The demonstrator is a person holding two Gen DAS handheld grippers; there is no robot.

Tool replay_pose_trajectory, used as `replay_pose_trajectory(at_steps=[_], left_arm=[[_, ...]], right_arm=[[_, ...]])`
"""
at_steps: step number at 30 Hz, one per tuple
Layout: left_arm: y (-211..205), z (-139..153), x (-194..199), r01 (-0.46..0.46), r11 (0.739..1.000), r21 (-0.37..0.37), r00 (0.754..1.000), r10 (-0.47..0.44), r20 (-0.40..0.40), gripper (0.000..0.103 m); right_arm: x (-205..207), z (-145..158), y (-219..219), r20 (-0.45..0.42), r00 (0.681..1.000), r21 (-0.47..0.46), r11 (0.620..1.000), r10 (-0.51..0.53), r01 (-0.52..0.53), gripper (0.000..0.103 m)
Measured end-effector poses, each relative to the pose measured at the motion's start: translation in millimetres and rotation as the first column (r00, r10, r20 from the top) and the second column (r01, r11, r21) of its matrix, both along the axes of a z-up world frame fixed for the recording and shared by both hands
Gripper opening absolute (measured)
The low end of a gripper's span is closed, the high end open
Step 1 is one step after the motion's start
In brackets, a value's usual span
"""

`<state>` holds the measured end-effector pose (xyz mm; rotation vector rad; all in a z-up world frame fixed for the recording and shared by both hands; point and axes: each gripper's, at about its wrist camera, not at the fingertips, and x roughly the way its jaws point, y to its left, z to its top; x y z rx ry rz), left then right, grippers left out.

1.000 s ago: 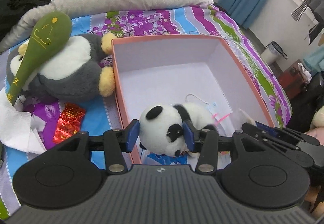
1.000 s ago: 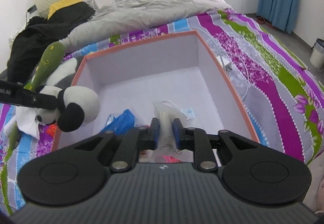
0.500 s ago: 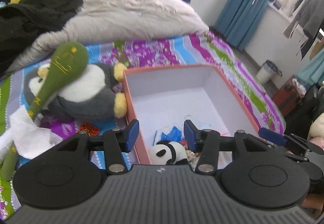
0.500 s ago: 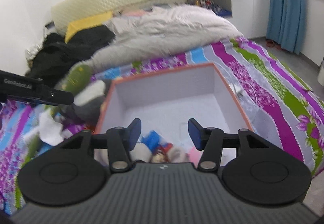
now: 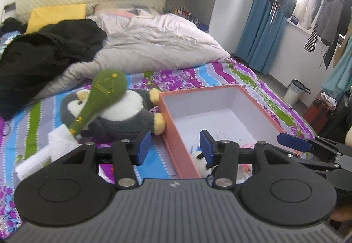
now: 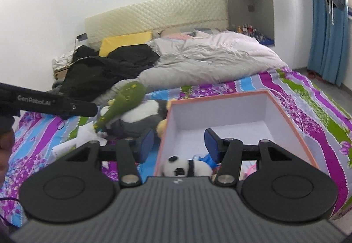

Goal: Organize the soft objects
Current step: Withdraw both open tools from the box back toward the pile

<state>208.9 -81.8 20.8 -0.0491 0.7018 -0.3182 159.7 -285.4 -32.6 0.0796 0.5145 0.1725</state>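
An orange box (image 5: pixel 173 133) (image 6: pixel 292 119) with a white inside stands on the striped bedspread. A small panda plush (image 6: pixel 187 167) (image 5: pixel 199 158) lies in its near corner beside blue and pink soft bits. Left of the box lies a grey penguin plush (image 5: pixel 123 115) (image 6: pixel 140 119) with a green plush paddle (image 5: pixel 101 97) (image 6: pixel 125 100) across it. My left gripper (image 5: pixel 175 147) is open and empty above the box's near left wall. My right gripper (image 6: pixel 179 144) is open and empty, raised over the box's near end. In the left wrist view the right gripper's finger (image 5: pixel 292 140) reaches in from the right.
White tissue and a paper (image 5: pixel 50 148) lie left of the penguin. A grey duvet (image 5: pixel 154 45), black clothes (image 5: pixel 44 51) and a yellow pillow (image 5: pixel 57 14) fill the far bed. Blue curtains (image 5: pixel 261 23), hung clothes and a bin (image 5: pixel 294 91) stand at right.
The left gripper let the panda drop into the box and pulled back and up. The right gripper released a white soft item into the box, opened, and rose too.
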Motion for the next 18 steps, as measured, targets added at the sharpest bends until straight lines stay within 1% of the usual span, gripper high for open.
replay_pose_trajectory(at_steps=[6,9,12,18], left_arm=[[28.1,-3.0,-27.5,-0.037,0.999,-0.002,0.999,0.037,0.028,0.055],[40.1,-8.2,-42.2,-0.053,0.998,0.016,0.998,0.053,0.046,0.059],[49.9,-15.5,-56.9,-0.069,0.997,0.034,0.997,0.067,0.045,0.059],[66.0,-31.6,-82.2,-0.083,0.996,0.027,0.996,0.083,0.022,0.06]], right_arm=[[-17.3,-8.2,27.9,0.0,1.0,-0.009,1.0,0.029,-0.029,0.054],[-25.9,-14.8,41.0,-0.009,0.999,-0.015,0.999,0.042,-0.042,0.054],[-33.4,-19.8,49.7,-0.02,0.999,-0.008,0.999,0.045,-0.045,0.054],[-46.0,-28.7,66.3,-0.051,0.997,-0.02,0.998,0.05,-0.051,0.054]])
